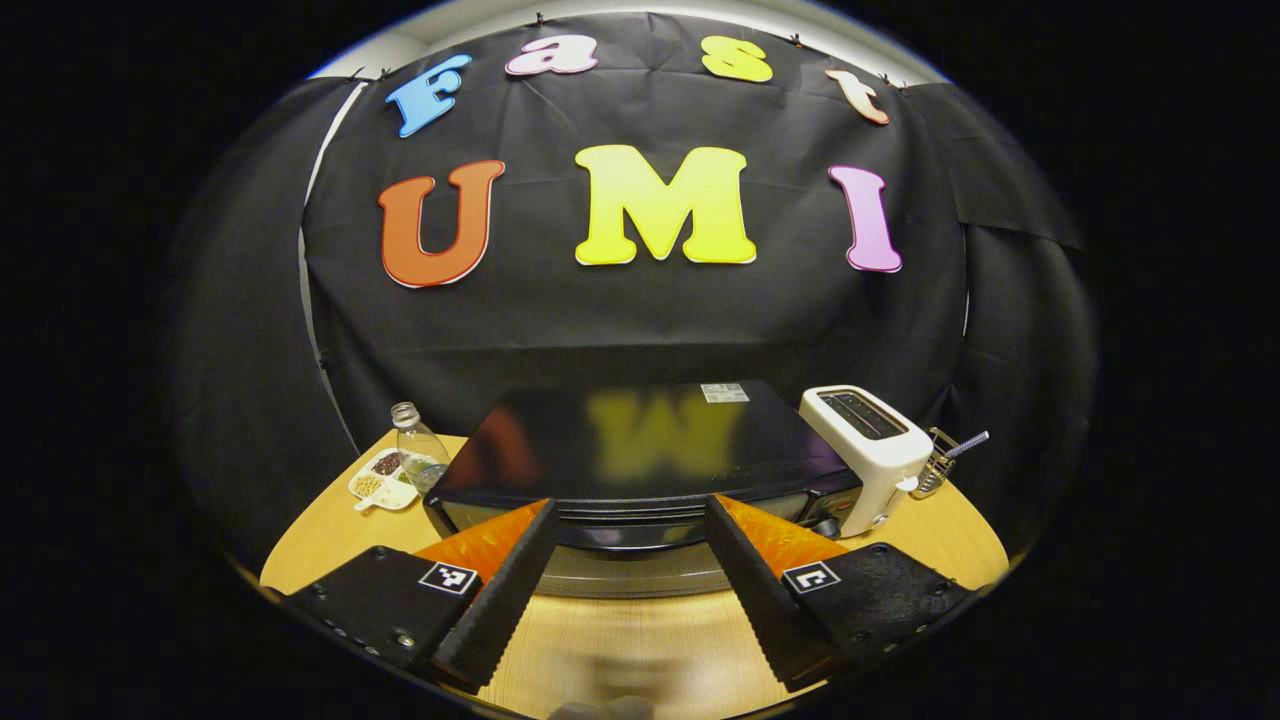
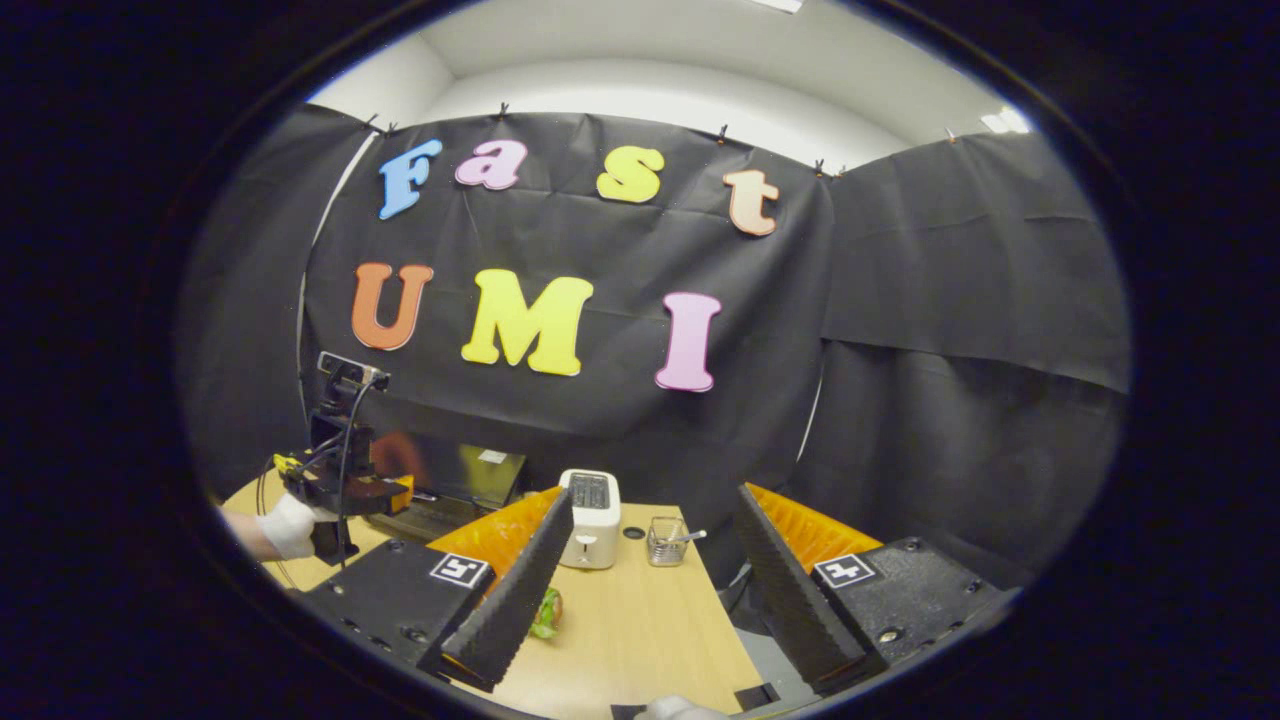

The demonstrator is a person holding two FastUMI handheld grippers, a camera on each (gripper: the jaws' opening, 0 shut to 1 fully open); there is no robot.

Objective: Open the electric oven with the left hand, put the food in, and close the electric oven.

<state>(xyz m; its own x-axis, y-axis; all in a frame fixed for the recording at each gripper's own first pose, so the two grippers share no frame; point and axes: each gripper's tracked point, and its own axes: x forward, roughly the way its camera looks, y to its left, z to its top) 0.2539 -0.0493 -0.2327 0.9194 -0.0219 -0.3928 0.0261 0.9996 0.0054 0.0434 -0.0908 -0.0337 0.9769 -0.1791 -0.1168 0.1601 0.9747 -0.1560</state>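
The black electric oven (image 1: 640,450) stands straight ahead in the left gripper view, its glossy top mirroring the wall. My left gripper (image 1: 630,510) is open, its fingertips level with the oven's front upper edge and the dark handle bar (image 1: 620,535) between them; nothing is gripped. I cannot tell whether the door is ajar. The right gripper view shows a white-gloved hand (image 2: 285,525) holding the left gripper (image 2: 395,492) at the oven (image 2: 460,475). My right gripper (image 2: 652,500) hangs open above the table. A green-wrapped food item (image 2: 547,612) lies beside its left finger, partly hidden.
A white toaster (image 1: 870,450) stands right of the oven, with a wire holder (image 1: 940,465) and utensil beyond it. A clear bottle (image 1: 415,455) and a divided snack dish (image 1: 385,480) sit left of the oven. The wooden table (image 2: 640,630) ends near the right gripper.
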